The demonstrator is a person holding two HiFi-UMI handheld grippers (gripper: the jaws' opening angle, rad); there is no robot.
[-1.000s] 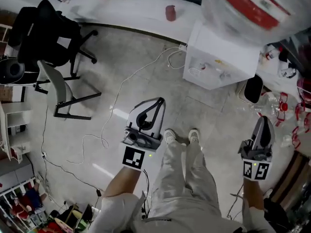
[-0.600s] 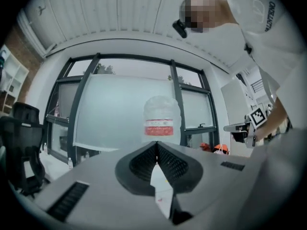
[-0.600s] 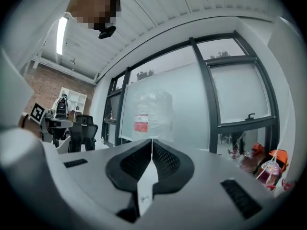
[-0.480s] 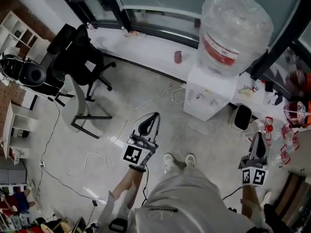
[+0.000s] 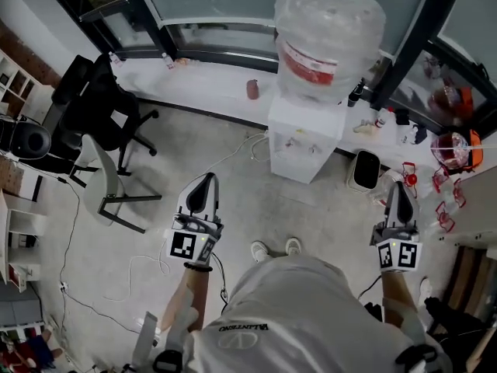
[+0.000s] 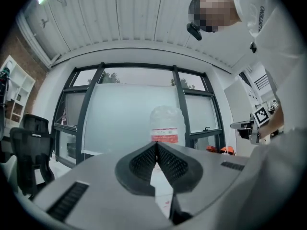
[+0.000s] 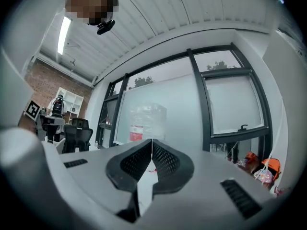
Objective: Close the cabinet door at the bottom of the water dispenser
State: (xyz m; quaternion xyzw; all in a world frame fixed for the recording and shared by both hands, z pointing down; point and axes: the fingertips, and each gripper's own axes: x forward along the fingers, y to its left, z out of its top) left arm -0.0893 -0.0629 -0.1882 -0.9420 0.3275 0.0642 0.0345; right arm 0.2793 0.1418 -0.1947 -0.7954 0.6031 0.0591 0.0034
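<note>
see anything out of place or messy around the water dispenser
A loose white cable trails across the floor from the water dispenser, a possible trip hazard. The water bottle on top is wrapped in plastic film. Nothing looks spilled.

The left gripper [image 6: 156, 146] has its 2 jaws pressed together, nothing between them. Straight ahead past the tips stands the red-labelled water bottle [image 6: 165, 123] against a dark-framed window [image 6: 120, 114]. A black office chair [image 6: 26, 150] sits far left and the right gripper [image 6: 240, 126] off right.
</note>
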